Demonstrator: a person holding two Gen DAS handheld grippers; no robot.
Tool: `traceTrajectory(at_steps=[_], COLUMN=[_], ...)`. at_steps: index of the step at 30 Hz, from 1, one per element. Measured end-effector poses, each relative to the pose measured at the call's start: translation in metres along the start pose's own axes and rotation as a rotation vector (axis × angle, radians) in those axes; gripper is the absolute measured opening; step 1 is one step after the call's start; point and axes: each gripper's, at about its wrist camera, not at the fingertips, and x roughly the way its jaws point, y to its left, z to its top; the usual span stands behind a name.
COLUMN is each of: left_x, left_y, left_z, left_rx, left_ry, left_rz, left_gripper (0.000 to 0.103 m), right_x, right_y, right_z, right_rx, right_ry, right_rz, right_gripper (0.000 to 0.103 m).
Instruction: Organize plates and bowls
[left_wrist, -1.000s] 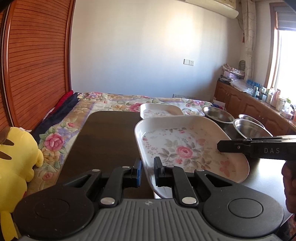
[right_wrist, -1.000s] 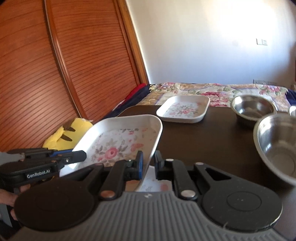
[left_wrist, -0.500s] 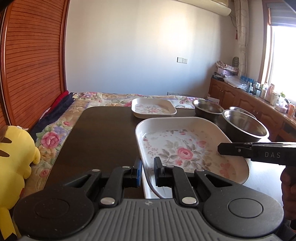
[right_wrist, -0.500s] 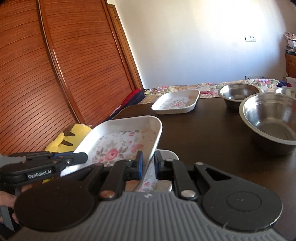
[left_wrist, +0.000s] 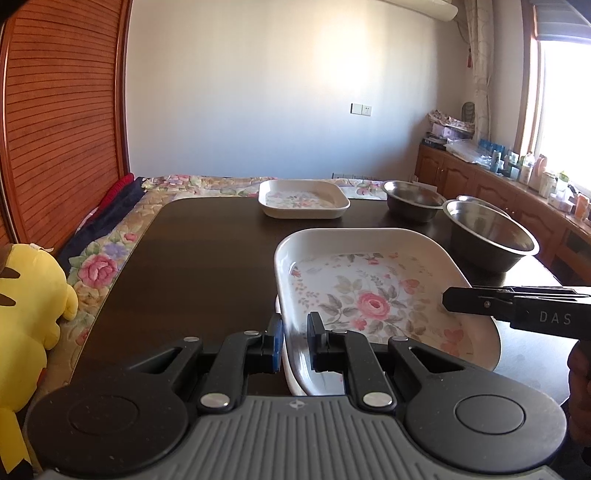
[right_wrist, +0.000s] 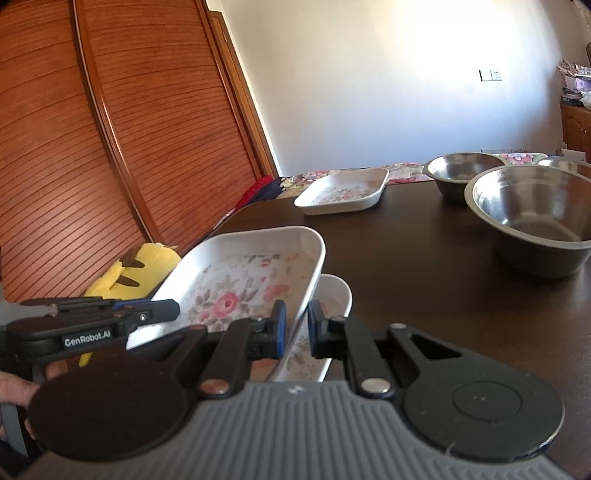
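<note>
A dark wooden table (left_wrist: 192, 266) stood in front of a bed with a floral quilt (left_wrist: 110, 258), and a yellow plush toy (left_wrist: 26, 314) sat at the table's left edge against the quilt. A slatted wooden wardrobe door (right_wrist: 74, 147) filled the left wall, with red and dark folded cloth (left_wrist: 118, 199) lying at its foot. Along the window side ran a wooden cabinet (left_wrist: 480, 184) crowded with small bottles (left_wrist: 524, 170), and a wall switch (left_wrist: 361, 109) was fixed to the white wall.

A white floral plate (left_wrist: 373, 295) hung tilted above another plate (right_wrist: 332, 295) at the table's near edge. A third plate (left_wrist: 303, 198) and three steel bowls (left_wrist: 487, 236) sat farther back.
</note>
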Motion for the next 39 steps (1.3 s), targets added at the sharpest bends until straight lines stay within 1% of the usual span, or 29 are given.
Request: traceTrajectory(at_steps=[17, 22, 27, 33, 39], left_x=[0.023, 0.026, 0.028, 0.031, 0.032], left_y=[-0.001, -0.002, -0.007, -0.007, -0.006], left_z=[-0.006, -0.007, -0.008, -0.009, -0.01], left_rx=[-0.007, 0.005, 0.025, 0.026, 0.023], left_ry=[0.037, 0.039, 0.041, 0.045, 0.049], left_rz=[-0.003, 0.011, 0.025, 0.033, 0.036], left_gripper=[0.015, 0.015, 0.015, 0.015, 0.015], right_x=[0.003, 0.008, 0.007, 0.008, 0.01], right_y=[0.005, 0.007, 0.011, 0.011, 0.009], right_z=[-0.006, -0.01, -0.012, -0.011, -0.013], right_rx=[-0.044, -0.051, -0.078, -0.104, -0.102], right_ry=[0.005, 0.018, 0.006, 0.005, 0.008], right_rz=[-0.052, -0.057, -0.067, -0.088, -0.084], right_gripper=[0.014, 0.014, 0.015, 0.018, 0.018])
